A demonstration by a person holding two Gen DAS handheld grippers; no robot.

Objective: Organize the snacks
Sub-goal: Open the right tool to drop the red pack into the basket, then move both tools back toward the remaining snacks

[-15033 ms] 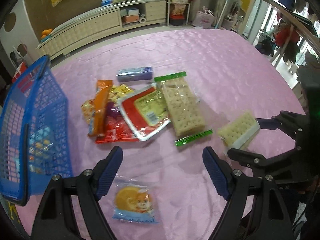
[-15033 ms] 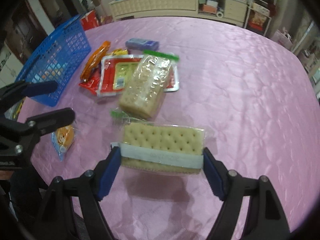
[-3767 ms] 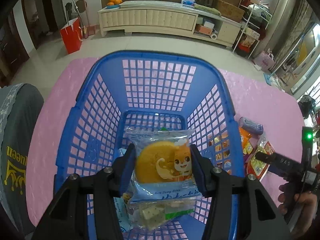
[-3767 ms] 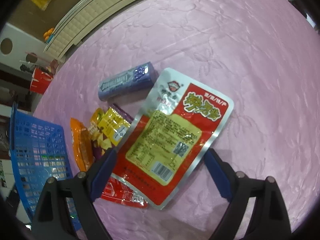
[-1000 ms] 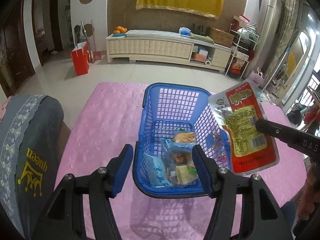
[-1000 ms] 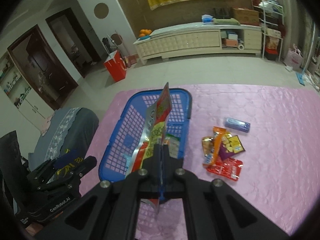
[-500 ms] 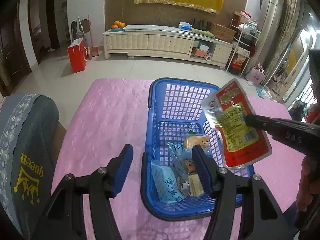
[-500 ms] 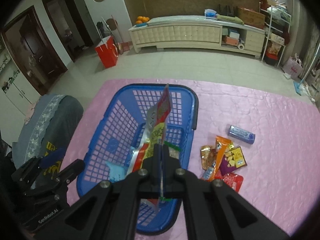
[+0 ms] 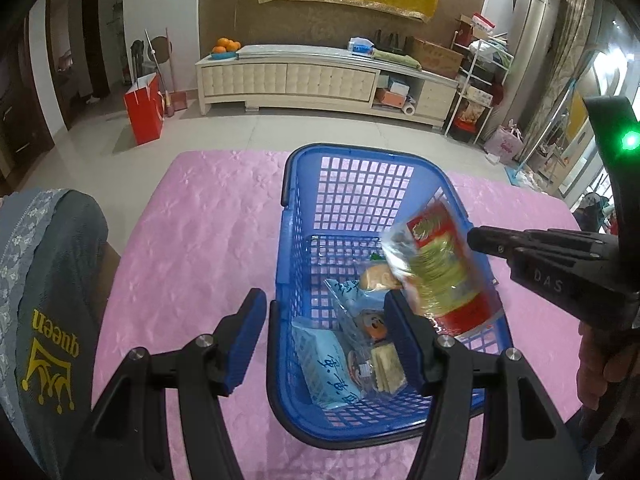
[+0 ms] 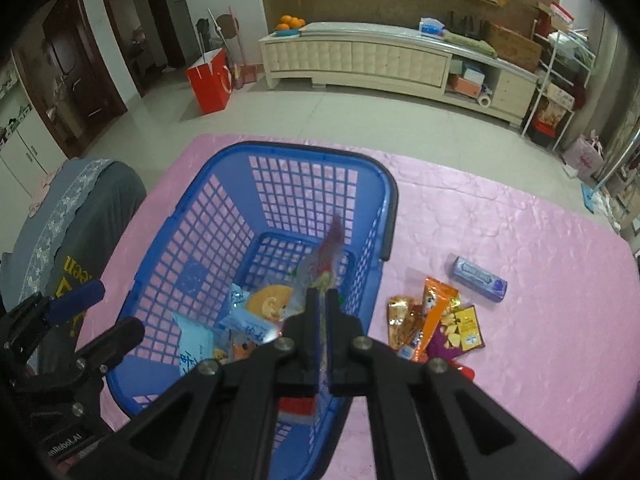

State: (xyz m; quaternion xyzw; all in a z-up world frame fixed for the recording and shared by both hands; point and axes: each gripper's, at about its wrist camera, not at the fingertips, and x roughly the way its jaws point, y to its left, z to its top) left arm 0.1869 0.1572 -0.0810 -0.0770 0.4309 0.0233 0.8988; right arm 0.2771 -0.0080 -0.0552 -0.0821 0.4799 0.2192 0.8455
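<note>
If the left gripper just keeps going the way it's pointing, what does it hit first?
Most likely the blue basket's near rim, which sits between the open fingers of the left gripper; depth is hard to judge.

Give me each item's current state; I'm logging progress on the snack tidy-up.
Blue basket: upright, partly filled.
Red pouch: between the right gripper's opening jaws, over the basket.
Left gripper: open, empty.
Purple pack: lying on the pink table.
Small snack packets: heaped beside the basket.
</note>
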